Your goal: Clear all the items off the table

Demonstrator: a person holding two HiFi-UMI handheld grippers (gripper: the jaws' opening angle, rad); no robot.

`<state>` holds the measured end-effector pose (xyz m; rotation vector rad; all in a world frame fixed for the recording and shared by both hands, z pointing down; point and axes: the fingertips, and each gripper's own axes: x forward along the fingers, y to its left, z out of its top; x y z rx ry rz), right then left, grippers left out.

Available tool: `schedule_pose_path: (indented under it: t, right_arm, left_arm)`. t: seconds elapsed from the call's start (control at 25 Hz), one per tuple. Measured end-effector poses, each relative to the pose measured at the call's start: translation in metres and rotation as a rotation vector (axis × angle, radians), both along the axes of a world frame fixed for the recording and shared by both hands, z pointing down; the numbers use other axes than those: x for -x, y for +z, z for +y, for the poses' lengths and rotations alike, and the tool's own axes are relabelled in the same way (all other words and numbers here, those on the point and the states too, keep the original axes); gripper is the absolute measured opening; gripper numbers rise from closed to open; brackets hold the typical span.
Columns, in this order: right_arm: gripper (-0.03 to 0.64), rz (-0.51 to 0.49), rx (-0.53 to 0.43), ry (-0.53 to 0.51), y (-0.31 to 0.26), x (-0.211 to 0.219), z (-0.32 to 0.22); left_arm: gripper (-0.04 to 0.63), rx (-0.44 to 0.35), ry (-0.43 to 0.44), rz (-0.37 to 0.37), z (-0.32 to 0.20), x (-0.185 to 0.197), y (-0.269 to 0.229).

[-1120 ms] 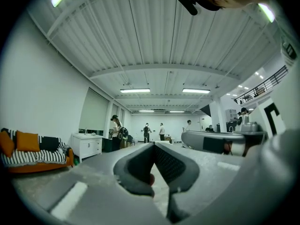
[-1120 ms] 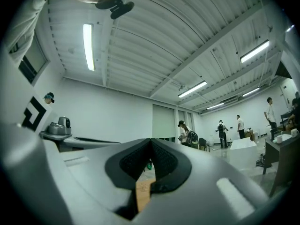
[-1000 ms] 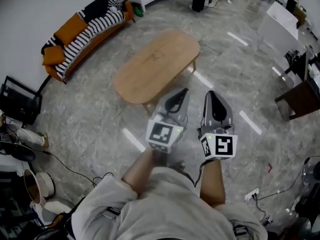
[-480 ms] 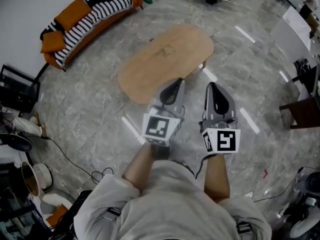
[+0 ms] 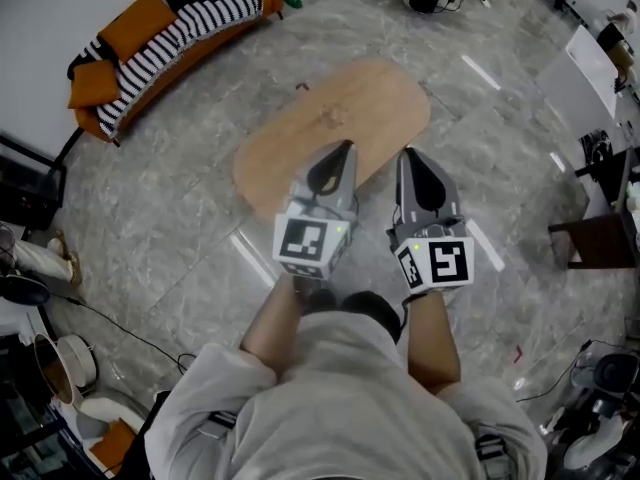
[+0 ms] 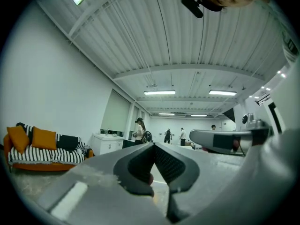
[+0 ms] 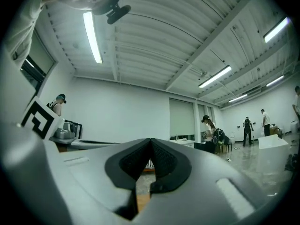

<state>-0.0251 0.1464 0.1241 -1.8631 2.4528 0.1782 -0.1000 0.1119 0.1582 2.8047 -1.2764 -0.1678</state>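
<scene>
Our left gripper [image 6: 153, 146] has its jaws pressed together with nothing between the pads, and our right gripper [image 7: 150, 142] is likewise closed and empty. Both were just as shut a second ago, so the grip itself has not changed. What has changed is where we stand. In the head view the left gripper [image 5: 345, 148] and right gripper [image 5: 408, 154] now reach over the near edge of the oval wooden table [image 5: 370, 103], whereas a second ago they hung short of it over the grey marble floor [image 5: 180, 228]. We have closed in on the table and turned a little, with both grippers held side by side, tips forward and level. The tabletop looks bare. We see only a faint mark [image 5: 331, 118] near its middle, and we cannot tell whether that is a small item or a blemish in the wood. The orange sofa [image 5: 150, 38] with its striped throw sits well beyond the table, against the wall. We judge that the clearing is either essentially finished or hangs on that one mark. Our approach with closed, empty jaws looks more like a check of the surface than a reach for a pick.
</scene>
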Motion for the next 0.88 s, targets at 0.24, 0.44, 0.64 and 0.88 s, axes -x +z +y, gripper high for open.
schedule_pose_path:
  t: [0.24, 0.44, 0.64, 0.88]
  right_arm:
    - [0.006, -0.014, 0.04, -0.004, 0.015, -0.003, -0.04]
    - [0.006, -0.021, 0.054, -0.044, 0.029, -0.014, -0.086]
    - [0.006, -0.003, 0.069, -0.077, 0.042, -0.032, -0.164]
    - [0.006, 0.025, 0.141, -0.157, 0.078, -0.058, -0.263]
  left_arm:
    - [0.02, 0.012, -0.034, -0.011, -0.039, 0.011, 0.008]
    - [0.02, 0.046, -0.085, -0.03, -0.079, 0.006, 0.03]
    - [0.02, 0.072, -0.132, -0.062, -0.152, -0.008, 0.047]
    - [0.02, 0.186, -0.212, -0.12, -0.236, -0.038, 0.086]
